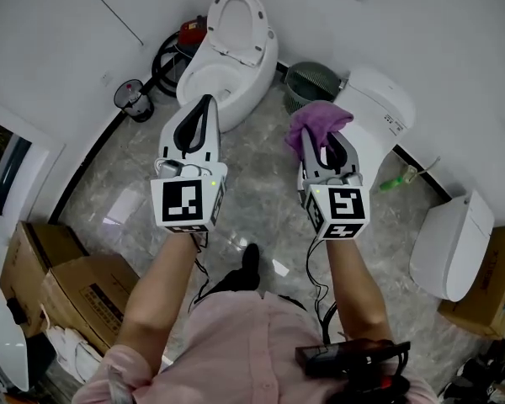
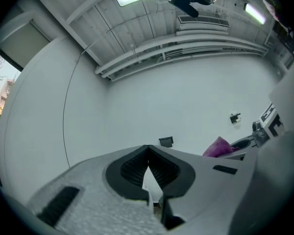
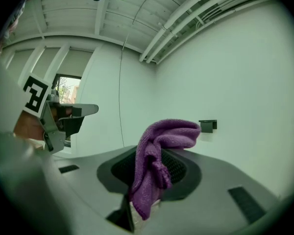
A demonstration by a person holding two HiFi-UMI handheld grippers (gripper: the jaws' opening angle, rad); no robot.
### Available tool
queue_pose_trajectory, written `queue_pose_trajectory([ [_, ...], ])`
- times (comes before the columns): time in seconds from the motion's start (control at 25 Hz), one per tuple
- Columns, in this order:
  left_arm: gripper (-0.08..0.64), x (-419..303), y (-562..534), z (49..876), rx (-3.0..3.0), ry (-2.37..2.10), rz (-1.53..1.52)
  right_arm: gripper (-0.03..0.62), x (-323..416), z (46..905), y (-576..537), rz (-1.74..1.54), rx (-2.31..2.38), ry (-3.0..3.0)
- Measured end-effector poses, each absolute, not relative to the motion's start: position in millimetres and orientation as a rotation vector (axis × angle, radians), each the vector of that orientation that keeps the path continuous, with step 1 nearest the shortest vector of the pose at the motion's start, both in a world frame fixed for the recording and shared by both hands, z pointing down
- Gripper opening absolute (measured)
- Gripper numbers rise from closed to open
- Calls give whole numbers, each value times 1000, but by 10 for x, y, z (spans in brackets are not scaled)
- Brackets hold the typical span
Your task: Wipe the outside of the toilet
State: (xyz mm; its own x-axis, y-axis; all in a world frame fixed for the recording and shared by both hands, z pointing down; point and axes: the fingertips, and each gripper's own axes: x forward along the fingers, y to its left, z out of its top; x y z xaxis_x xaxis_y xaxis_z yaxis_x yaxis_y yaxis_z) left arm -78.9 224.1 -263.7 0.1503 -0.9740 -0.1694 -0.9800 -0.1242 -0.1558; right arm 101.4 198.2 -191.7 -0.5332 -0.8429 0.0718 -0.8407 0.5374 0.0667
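My right gripper (image 1: 321,141) is shut on a purple cloth (image 1: 317,121), which bunches over the fingertips and hides them. In the right gripper view the cloth (image 3: 159,158) hangs out of the closed jaws. My left gripper (image 1: 205,102) is shut with nothing in it; its jaws meet at the tip (image 2: 148,150). Both grippers are held up at chest height, aimed at the white wall. Beyond the left gripper stands a white toilet (image 1: 227,66) with its seat raised. A second toilet with a closed lid (image 1: 377,108) stands just past the right gripper.
A third white toilet (image 1: 453,244) lies at the right. A green mesh basket (image 1: 310,82) stands between the two far toilets, and a small bin (image 1: 135,99) by the wall. Cardboard boxes (image 1: 76,293) sit at the left, and a green bottle (image 1: 396,181) lies on the marble floor.
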Motion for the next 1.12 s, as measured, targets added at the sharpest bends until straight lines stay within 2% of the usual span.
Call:
queue_pose_trajectory([
  [0.44,8,-948,1585,-2812,-2207,1854,68,109,835,-2075,1317,-82,1531,-2664],
  [0.72,8,-835,990,-2496,-2258,1868,29,109,924,-1885,735,-49,1546,-2650],
  [1.12,8,-605,-459,-1959,-2335,1852,-65,109,994,-1329,-657,70,1535,-2641],
])
